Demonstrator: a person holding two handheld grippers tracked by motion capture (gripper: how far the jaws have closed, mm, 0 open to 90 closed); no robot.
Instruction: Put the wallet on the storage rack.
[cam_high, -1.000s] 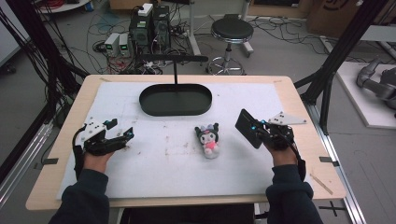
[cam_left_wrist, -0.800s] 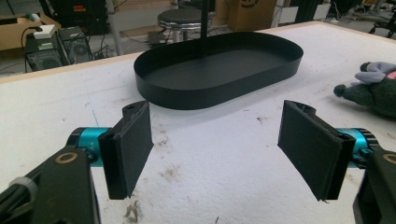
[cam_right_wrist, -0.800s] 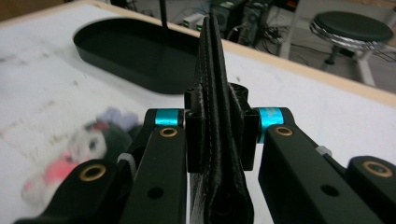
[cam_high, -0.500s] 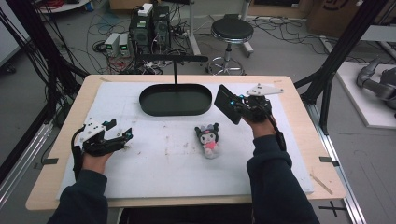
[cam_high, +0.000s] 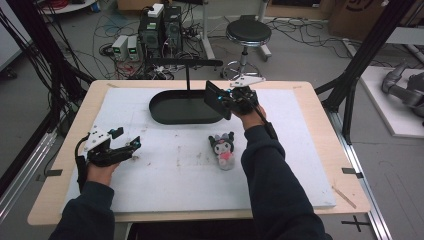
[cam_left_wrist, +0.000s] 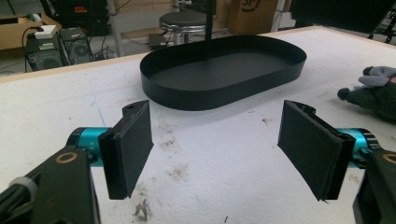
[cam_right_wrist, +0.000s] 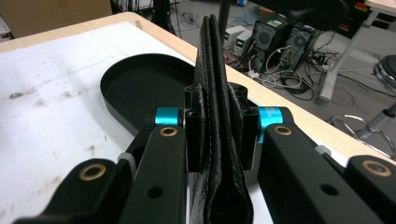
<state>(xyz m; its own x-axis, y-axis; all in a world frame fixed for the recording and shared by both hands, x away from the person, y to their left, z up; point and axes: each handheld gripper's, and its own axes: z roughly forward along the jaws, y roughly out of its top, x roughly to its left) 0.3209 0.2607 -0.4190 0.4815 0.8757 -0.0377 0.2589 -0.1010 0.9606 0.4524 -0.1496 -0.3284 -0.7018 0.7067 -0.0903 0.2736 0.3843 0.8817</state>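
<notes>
Right gripper (cam_high: 225, 100) clamps what appears to be a black leather wallet (cam_right_wrist: 219, 121) above the oval tray (cam_high: 165, 112) at its 3 o'clock end. Left gripper (cam_left_wrist: 215, 149) jaws stand wide apart, empty.

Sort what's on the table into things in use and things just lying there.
In use: black wallet clamped in the right gripper; black oval tray it is held beside.
Lying about: plush toy; left gripper, open and holding nothing.

Wooden table (cam_high: 320, 117) — white mat (cam_high: 300, 150), black tray (cam_high: 165, 116), plush toy (cam_high: 223, 149).
</notes>
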